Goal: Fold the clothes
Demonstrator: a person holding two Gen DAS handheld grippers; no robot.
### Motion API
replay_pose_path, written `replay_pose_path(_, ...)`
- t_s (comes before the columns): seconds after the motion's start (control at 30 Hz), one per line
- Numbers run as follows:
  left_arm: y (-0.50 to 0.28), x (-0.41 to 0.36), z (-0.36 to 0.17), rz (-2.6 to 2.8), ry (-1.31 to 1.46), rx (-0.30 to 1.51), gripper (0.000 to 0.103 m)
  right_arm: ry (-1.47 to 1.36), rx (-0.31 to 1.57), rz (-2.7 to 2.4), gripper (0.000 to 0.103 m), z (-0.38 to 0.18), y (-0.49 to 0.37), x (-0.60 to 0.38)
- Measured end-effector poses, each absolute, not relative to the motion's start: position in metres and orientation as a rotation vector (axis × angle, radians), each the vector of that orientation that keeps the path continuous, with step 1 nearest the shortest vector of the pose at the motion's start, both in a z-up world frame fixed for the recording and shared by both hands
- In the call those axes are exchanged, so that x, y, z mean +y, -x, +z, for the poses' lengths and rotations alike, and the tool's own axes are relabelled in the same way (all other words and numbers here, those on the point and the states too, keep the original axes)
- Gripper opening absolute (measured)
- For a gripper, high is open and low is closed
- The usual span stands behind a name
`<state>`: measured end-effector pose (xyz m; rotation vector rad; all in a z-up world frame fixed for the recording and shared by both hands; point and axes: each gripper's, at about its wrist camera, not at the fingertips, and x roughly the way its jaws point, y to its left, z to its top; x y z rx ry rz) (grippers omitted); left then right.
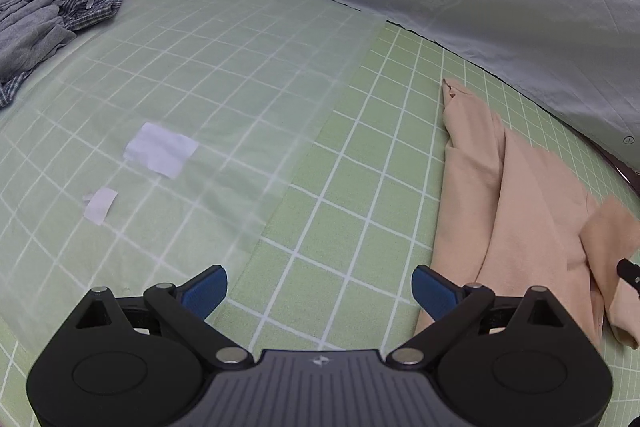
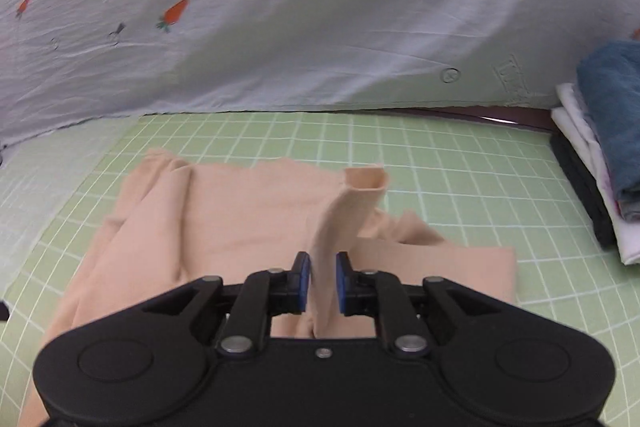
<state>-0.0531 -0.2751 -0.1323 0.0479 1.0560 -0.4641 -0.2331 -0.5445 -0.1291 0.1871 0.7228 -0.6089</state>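
A peach garment [image 2: 240,211] lies spread on the green grid mat [image 2: 460,187]. One sleeve [image 2: 352,211] stands up from it, its open cuff [image 2: 366,181] raised. My right gripper [image 2: 323,279] has this sleeve between its blue pads, which stand slightly apart from the cloth on both sides. In the left wrist view the same garment [image 1: 500,195] lies to the right. My left gripper [image 1: 320,291] hovers wide open over the bare mat [image 1: 340,187], with nothing between its fingers.
A heap of grey and plaid clothes [image 1: 44,23] lies at the far left. White paper scraps [image 1: 160,149] sit under a translucent sheet. A stack of folded clothes [image 2: 600,155] stands at the right edge. A pale carrot-print cloth [image 2: 320,27] hangs behind.
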Motion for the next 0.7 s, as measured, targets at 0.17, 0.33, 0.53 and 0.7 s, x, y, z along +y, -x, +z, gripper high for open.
replay_pose_path(0.17, 0.053, -0.299, -0.132, -0.543, -0.127, 1.037, 0.098, -0.119, 0.773, -0.635, 0.074, -0.138, 0.24, -0.519)
replay_pose_path(0.33, 0.061, -0.321, -0.134, -0.608, -0.19, 1.035, 0.098, -0.291, 0.763, -0.876, 0.088, -0.139, 0.284, -0.553)
replay_pose_path(0.53, 0.074, -0.363, -0.132, -0.694, -0.257, 1.009, 0.097, -0.295, 0.823, -1.119, 0.094, -0.15, 0.326, -0.585)
replay_pose_path(0.7, 0.076, -0.407, -0.126, -0.76, -0.263, 0.986, 0.08, -0.309, 0.841, -1.176, 0.097, -0.159, 0.355, -0.605)
